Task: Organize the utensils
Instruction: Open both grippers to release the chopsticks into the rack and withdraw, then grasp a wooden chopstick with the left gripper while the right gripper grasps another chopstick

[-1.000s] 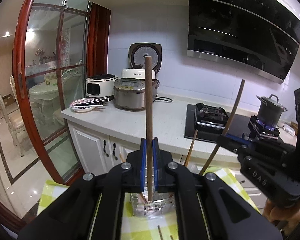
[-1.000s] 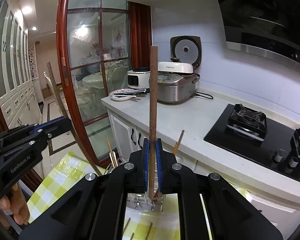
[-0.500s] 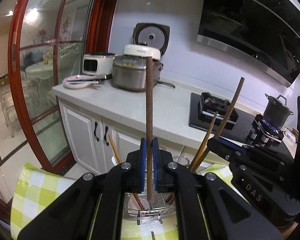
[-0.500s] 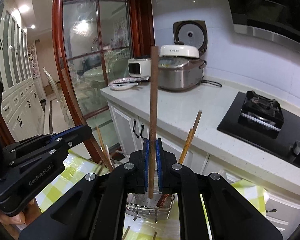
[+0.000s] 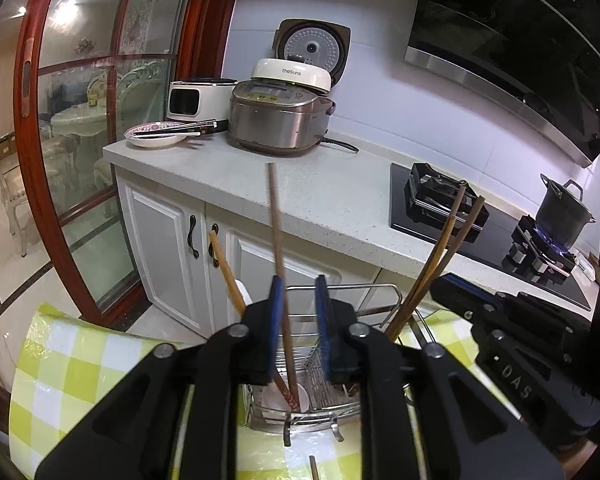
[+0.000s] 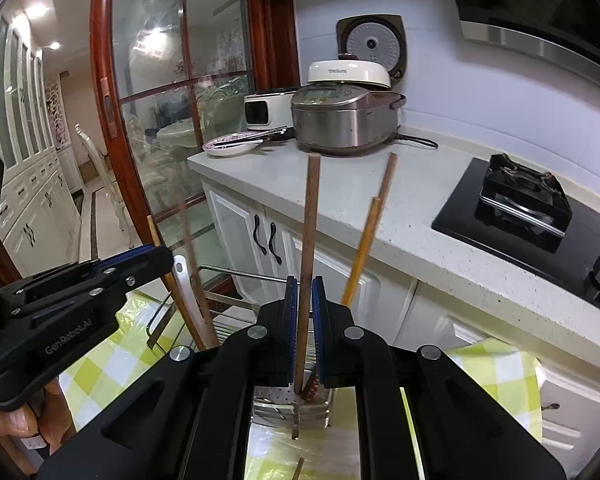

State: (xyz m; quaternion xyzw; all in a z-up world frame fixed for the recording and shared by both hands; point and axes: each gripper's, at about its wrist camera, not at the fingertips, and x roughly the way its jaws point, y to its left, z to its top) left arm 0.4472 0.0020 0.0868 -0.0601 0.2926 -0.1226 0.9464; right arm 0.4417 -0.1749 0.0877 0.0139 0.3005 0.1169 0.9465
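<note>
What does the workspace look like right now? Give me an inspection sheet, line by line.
Surface: yellow checked tablecloth.
Job's things: wire utensil rack holding several chopsticks; one dark chopstick leans between the left pads, another chopstick stands upright.
Clutter: loose chopstick on the cloth.
Grippers: left gripper opening, pads off its chopstick; right gripper shut on its chopstick.
Cables: rice cooker cord.
Surroundings: counter, rice cooker, plate, pot over lit burner.

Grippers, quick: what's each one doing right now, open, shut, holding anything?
Left gripper: jaws opening, dark chopstick loose between them, dropping into the wire rack.
Right gripper: shut on a brown chopstick.
</note>
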